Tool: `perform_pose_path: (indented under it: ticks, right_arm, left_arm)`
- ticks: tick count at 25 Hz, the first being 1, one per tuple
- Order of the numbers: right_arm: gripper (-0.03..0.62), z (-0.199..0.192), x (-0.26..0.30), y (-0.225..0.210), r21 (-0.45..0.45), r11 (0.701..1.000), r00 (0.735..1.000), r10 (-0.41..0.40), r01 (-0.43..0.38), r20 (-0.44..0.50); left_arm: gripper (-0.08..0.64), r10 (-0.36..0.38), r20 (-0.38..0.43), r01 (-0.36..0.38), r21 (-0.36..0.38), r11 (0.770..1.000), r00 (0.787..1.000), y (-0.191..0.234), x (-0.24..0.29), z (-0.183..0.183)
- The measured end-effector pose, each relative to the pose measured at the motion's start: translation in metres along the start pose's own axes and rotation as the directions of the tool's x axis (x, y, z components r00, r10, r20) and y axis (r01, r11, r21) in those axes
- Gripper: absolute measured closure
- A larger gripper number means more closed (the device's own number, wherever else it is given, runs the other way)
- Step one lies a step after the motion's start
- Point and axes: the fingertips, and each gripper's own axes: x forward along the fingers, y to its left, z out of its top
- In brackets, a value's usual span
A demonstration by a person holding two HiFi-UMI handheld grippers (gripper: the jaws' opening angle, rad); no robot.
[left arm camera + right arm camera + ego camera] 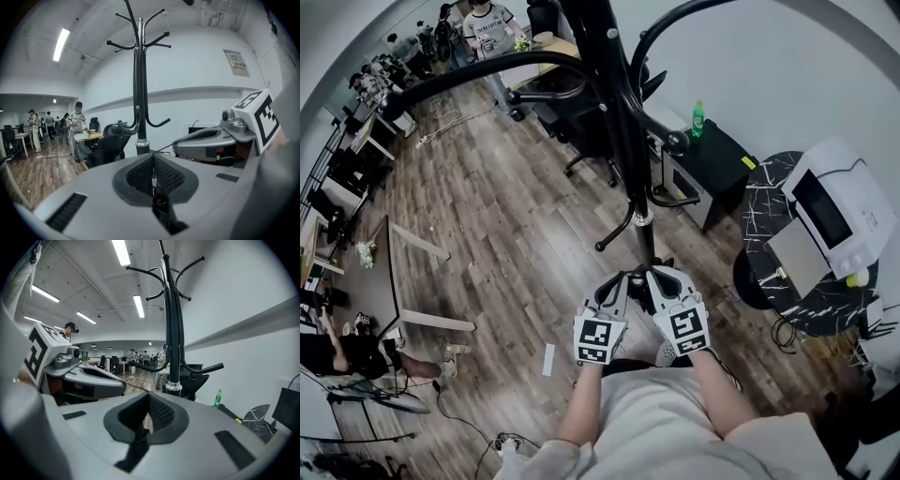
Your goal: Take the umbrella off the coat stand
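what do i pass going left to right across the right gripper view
left hand-held gripper → coat stand → green bottle → black marbled table

Bright, even office light comes from ceiling tube lamps (121, 251), which burn out to white in both gripper views. All 3 views are fisheye, with black corners and lines bowing towards the rim. The coat stand (139, 84) shows as a crisp dark silhouette against the pale wall (197, 70), while the nearest foreground is soft. Shadows on the wood floor (487, 216) are faint
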Motion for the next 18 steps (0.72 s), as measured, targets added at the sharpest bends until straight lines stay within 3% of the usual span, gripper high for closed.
perform_pose_path:
  ticks: [18]
  right_arm:
    - [0.583, -0.0046, -0.0005, 0.0017, -0.004, 1.0, 1.0, 0.02, -0.02, -0.01]
  left_arm:
    - [0.538, -0.005, -0.008, 0.005, -0.023, 1.0, 1.0, -0.0025, 0.0004, -0.0027]
